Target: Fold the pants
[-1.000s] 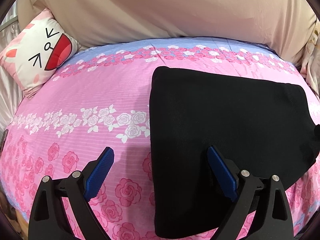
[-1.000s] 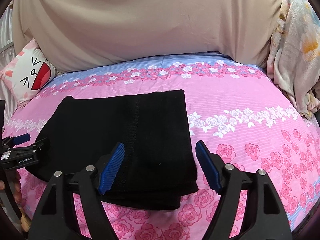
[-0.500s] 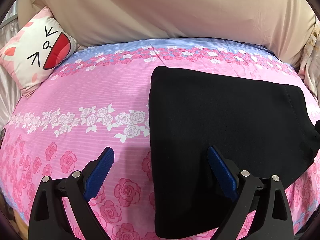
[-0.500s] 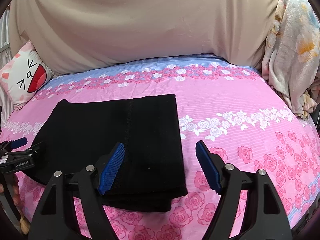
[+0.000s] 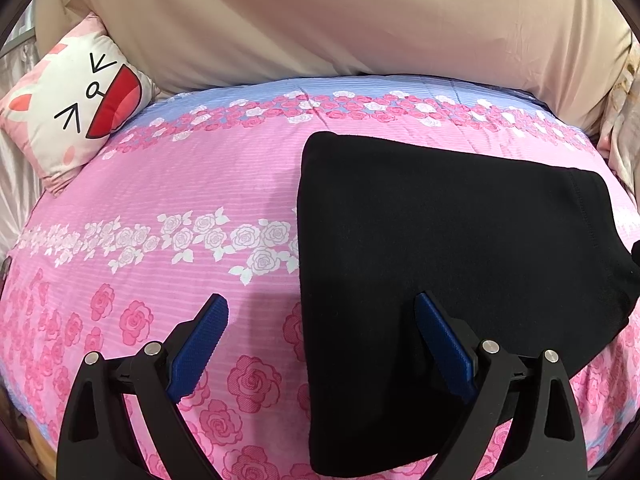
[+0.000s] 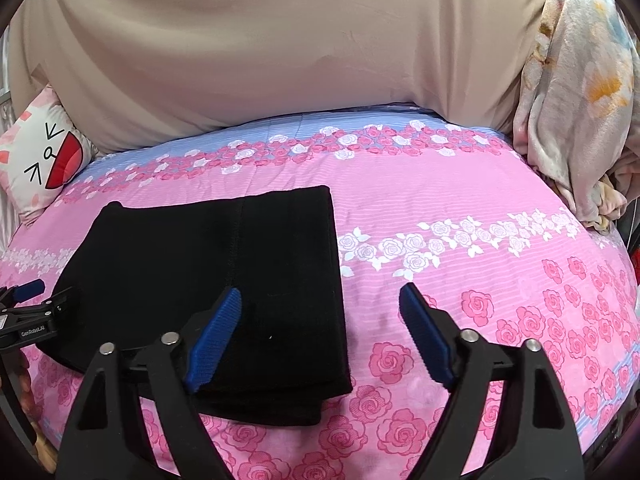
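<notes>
The black pants (image 5: 448, 264) lie folded in a flat rectangle on the pink rose-print bed (image 5: 180, 200). They also show in the right wrist view (image 6: 224, 276), with a thicker folded layer at the near edge. My left gripper (image 5: 320, 312) is open and empty, above the pants' left edge. It also shows at the left edge of the right wrist view (image 6: 24, 300). My right gripper (image 6: 320, 304) is open and empty, above the pants' right edge.
A cat-face pillow (image 5: 76, 104) leans at the bed's far left. A beige sheet (image 6: 280, 48) covers the wall behind. A floral blanket (image 6: 576, 92) hangs at the far right. The bed's front edge is just below both grippers.
Both grippers have drawn back and up from the pants, staying open. The pants lie unmoved.
</notes>
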Motion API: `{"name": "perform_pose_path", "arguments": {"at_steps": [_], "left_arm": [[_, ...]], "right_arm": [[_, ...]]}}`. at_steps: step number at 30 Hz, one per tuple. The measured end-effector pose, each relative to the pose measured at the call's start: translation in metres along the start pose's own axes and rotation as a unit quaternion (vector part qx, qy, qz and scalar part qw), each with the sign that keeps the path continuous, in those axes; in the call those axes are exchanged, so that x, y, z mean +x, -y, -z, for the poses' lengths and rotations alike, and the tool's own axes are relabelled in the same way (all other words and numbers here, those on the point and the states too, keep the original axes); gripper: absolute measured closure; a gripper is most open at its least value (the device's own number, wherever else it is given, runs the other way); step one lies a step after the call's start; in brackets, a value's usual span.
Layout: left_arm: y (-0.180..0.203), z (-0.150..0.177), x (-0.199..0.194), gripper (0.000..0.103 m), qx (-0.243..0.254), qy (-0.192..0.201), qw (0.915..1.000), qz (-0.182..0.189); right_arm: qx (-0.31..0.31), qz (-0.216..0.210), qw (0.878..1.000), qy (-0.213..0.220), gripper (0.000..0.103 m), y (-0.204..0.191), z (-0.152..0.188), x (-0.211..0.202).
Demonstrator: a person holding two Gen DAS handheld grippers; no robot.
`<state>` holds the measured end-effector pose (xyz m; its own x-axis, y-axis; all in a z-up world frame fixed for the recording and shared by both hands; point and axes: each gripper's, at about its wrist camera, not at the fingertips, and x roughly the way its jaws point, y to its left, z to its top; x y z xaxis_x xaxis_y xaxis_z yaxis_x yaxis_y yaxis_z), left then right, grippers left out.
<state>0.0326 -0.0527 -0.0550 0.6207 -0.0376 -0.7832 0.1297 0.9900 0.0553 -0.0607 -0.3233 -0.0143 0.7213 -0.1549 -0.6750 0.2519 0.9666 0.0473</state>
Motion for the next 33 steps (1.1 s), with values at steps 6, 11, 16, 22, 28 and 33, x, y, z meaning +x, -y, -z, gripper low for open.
{"name": "perform_pose_path", "arguments": {"at_steps": [6, 11, 16, 22, 28, 33], "left_arm": [[0.000, 0.001, -0.001, 0.010, 0.002, 0.000, 1.0000, -0.002], [0.000, 0.001, -0.002, 0.010, 0.004, 0.001, 1.0000, -0.005], [0.002, 0.002, -0.004, 0.011, 0.009, 0.001, 0.9999, -0.006], [0.004, 0.003, -0.006, 0.011, 0.011, -0.002, 0.9999, -0.004], [0.013, 0.005, -0.005, 0.011, 0.021, -0.009, 0.9997, 0.005], [0.015, 0.006, -0.005, 0.011, 0.025, -0.011, 0.9996, 0.004]], "right_arm": [[0.003, 0.000, 1.000, -0.003, 0.023, 0.002, 0.003, 0.000], [0.003, 0.000, 1.000, -0.005, 0.023, 0.004, 0.006, -0.001], [0.004, 0.003, 1.000, -0.006, 0.023, 0.007, 0.010, -0.002], [0.029, -0.020, 0.999, -0.015, 0.023, 0.016, 0.013, -0.004], [0.035, -0.034, 0.998, -0.039, 0.017, 0.014, 0.011, 0.012], [0.053, -0.070, 0.994, -0.065, 0.017, 0.009, 0.019, 0.028]]}}
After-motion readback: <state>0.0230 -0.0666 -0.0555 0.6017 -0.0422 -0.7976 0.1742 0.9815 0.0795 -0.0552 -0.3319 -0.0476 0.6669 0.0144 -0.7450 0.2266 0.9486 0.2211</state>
